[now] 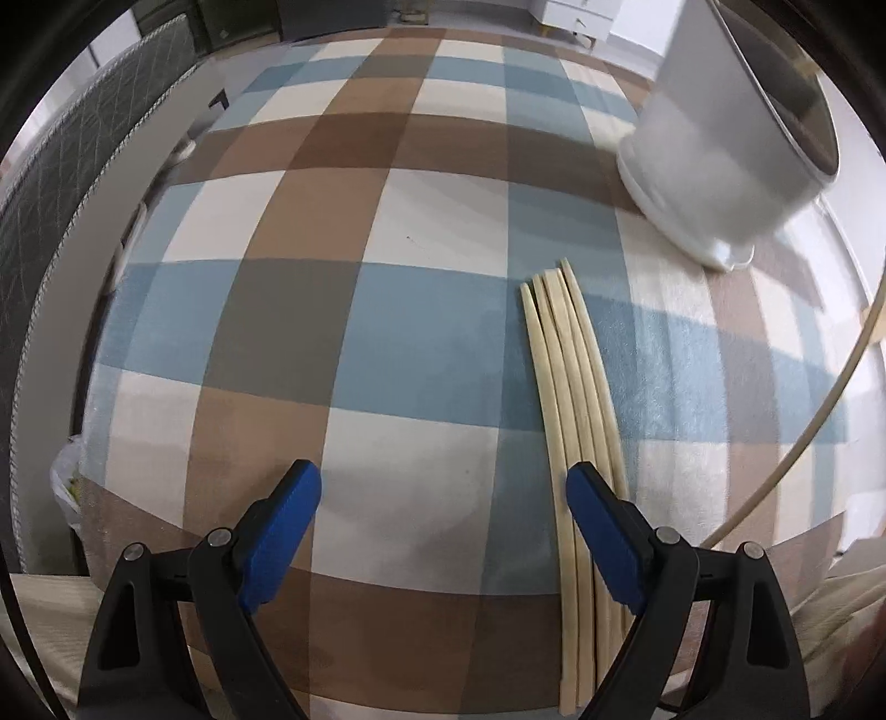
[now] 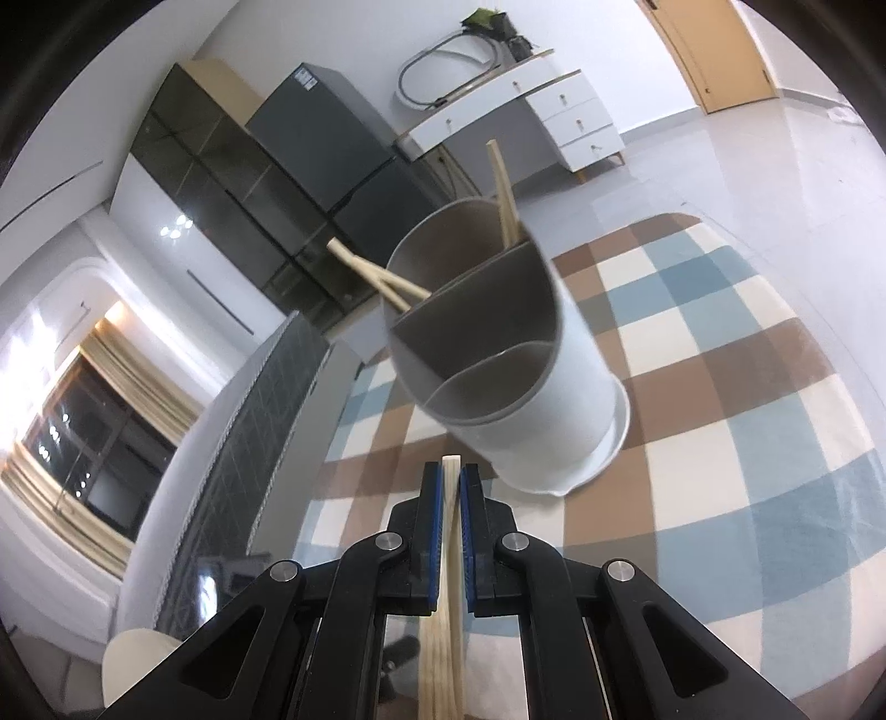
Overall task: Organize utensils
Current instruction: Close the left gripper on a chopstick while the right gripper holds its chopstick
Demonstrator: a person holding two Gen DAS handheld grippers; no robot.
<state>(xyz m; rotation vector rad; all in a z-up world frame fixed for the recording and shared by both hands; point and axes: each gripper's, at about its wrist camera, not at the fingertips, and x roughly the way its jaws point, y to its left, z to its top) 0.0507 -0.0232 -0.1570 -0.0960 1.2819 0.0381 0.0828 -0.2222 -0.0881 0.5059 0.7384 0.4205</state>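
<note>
A white cylindrical utensil holder (image 2: 515,354) with a grey inner lining stands on a plaid tablecloth (image 2: 720,387). Curved partitions split it into 3 compartments. The far compartment holds pale wooden chopsticks (image 2: 504,194) leaning against its rim, with more (image 2: 376,277) jutting out over the left edge; the 2 nearer compartments look empty. A shallow white drip base rings the holder's foot.

The right gripper (image 2: 451,487) is clamped on 1 pair of light wooden chopsticks (image 2: 443,637), tips just short of the holder. The left gripper (image 1: 443,498) hovers with its blue pads wide apart and nothing between them; a bundle of loose chopsticks (image 1: 570,399) lies flat on the cloth, passing beneath its right finger (image 1: 601,531).

The cloth is matte, checked in brown, blue and cream. Behind stand a grey refrigerator (image 2: 326,144), a white drawer unit (image 2: 554,116) and a wooden door (image 2: 720,50).
</note>
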